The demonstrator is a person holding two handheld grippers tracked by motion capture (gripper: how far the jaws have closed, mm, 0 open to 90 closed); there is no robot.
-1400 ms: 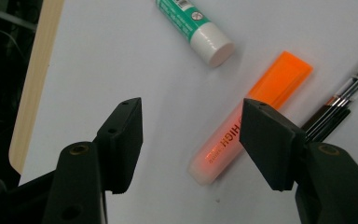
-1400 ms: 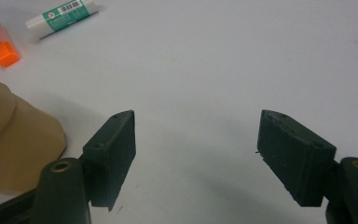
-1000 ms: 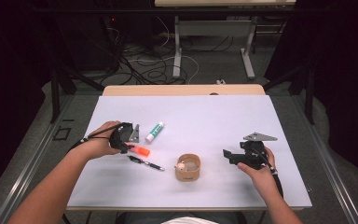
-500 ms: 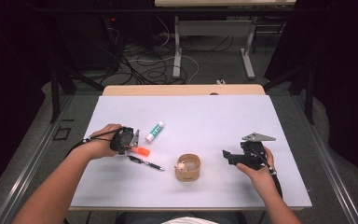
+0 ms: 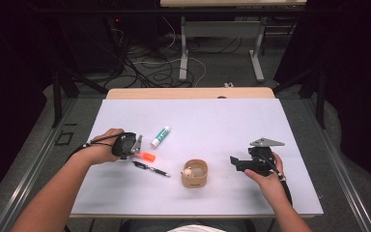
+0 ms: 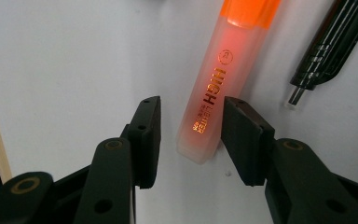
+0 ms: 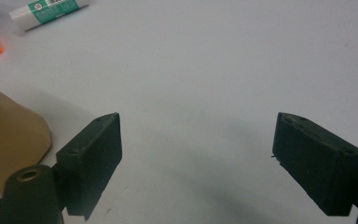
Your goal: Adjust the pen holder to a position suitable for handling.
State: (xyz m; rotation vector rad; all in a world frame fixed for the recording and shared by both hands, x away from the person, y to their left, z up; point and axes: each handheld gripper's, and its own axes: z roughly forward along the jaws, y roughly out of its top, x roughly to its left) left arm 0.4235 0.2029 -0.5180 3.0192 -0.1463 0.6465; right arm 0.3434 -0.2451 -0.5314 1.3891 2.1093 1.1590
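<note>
An orange highlighter (image 5: 146, 156) lies on the white table (image 5: 212, 121), left of centre. In the left gripper view the highlighter's clear rear end (image 6: 209, 93) sits between the jaws of my left gripper (image 6: 191, 102). The jaws have just been closing; the right one is at the barrel and a gap remains at the left one. In the high view my left gripper (image 5: 136, 146) points right at the highlighter. My right gripper (image 5: 234, 162) rests at the right, and its jaws (image 7: 198, 121) stand wide open over bare table.
A black pen (image 5: 150, 169) lies just in front of the highlighter, and shows beside it (image 6: 331, 42) in the left gripper view. A green-and-white glue stick (image 5: 160, 137) lies behind. A tan round holder (image 5: 194, 174) stands at mid-table, close to the left of the right gripper.
My left gripper has edged a little nearer the highlighter. The right hand and the things on the table have stayed put.
</note>
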